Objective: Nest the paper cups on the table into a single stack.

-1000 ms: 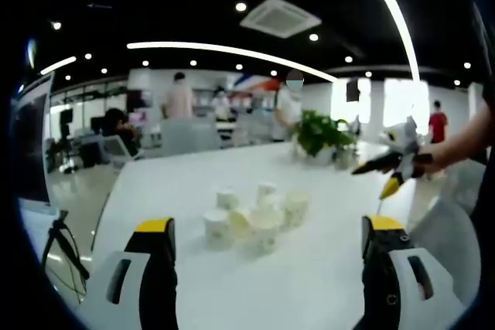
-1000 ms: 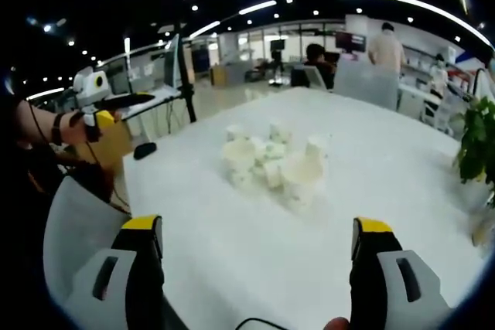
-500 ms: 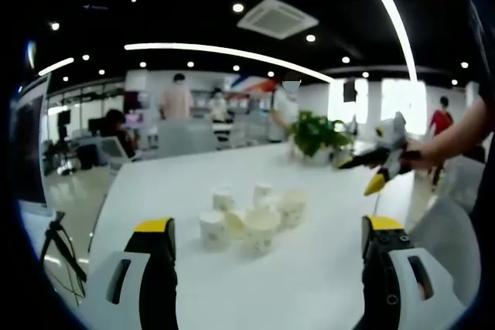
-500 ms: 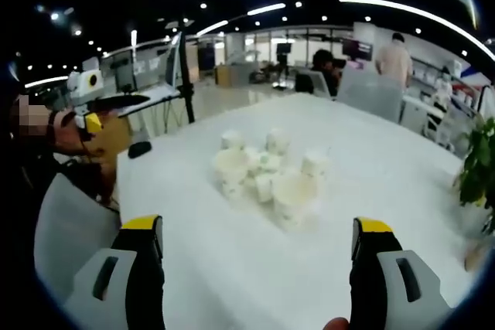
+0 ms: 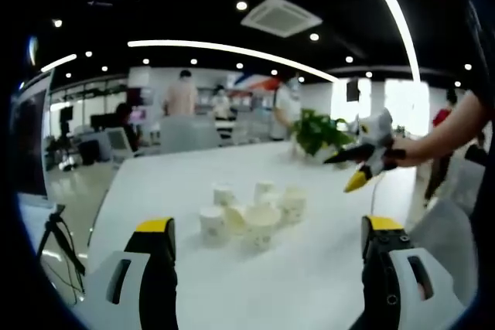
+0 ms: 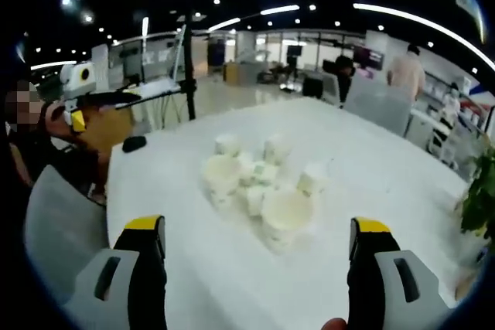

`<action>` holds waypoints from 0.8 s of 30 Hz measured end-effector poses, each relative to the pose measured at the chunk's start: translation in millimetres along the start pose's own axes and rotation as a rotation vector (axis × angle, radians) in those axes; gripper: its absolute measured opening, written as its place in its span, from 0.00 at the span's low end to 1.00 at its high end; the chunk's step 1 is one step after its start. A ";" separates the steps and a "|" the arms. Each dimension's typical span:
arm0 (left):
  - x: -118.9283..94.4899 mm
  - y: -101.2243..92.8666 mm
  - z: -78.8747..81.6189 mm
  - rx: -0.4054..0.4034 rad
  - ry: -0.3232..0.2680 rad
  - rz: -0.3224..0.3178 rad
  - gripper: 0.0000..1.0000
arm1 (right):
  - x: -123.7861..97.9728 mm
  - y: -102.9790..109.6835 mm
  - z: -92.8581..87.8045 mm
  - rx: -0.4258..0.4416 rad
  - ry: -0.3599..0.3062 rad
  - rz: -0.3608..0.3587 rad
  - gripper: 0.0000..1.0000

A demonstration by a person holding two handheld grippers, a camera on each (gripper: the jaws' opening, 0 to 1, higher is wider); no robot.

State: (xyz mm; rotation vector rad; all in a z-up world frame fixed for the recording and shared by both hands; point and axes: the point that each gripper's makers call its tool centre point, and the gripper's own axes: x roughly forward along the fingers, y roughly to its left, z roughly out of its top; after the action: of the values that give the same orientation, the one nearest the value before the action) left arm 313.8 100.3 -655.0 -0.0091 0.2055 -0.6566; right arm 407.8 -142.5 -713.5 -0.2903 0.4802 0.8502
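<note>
Several white paper cups (image 5: 251, 214) stand loosely clustered near the middle of the white table (image 5: 193, 179); in the right gripper view the same cups (image 6: 255, 187) lie ahead, some upright, some with the mouth toward me. My left gripper (image 5: 267, 245) is open, held above the near table with nothing between its jaws. My right gripper (image 6: 251, 249) is open too, short of the cluster. The right gripper (image 5: 360, 164) also hangs over the table's right side in the left gripper view. The left gripper (image 6: 81, 102) appears at the far left of the right gripper view.
A potted plant (image 5: 319, 133) stands at the table's far right end, and its leaves (image 6: 481, 191) edge the right gripper view. A dark small object (image 6: 133, 144) lies near the table's left corner. Chairs and several people stand beyond the table. A monitor (image 5: 27, 144) is at left.
The right gripper has swung left and closer to the cups, which now look larger in its view. In the left gripper view it has drifted left over the table.
</note>
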 end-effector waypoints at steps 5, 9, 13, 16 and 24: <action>-1.2 0.7 0.5 0.002 -0.011 0.012 1.00 | 6.1 -3.1 2.4 -0.011 -0.001 0.000 0.95; -1.4 1.1 -0.2 0.002 -0.013 0.023 1.00 | 10.9 -7.4 -0.8 -0.028 0.012 -0.001 0.92; -0.3 0.1 -4.1 -0.012 -0.005 0.025 1.00 | 15.7 -13.3 -1.2 -0.072 0.020 -0.012 0.90; -0.3 -0.6 -5.8 -0.005 0.001 0.026 1.00 | 20.2 -16.7 -2.5 -0.074 0.028 -0.008 0.88; 0.0 1.5 -10.3 -0.017 0.013 0.030 1.00 | 34.7 -25.3 -4.0 -0.067 0.028 -0.005 0.83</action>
State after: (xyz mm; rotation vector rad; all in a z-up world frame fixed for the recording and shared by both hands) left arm 312.7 102.2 -665.2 -0.0178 0.2232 -0.6249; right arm 445.8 -137.8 -733.4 -0.3651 0.4773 0.8595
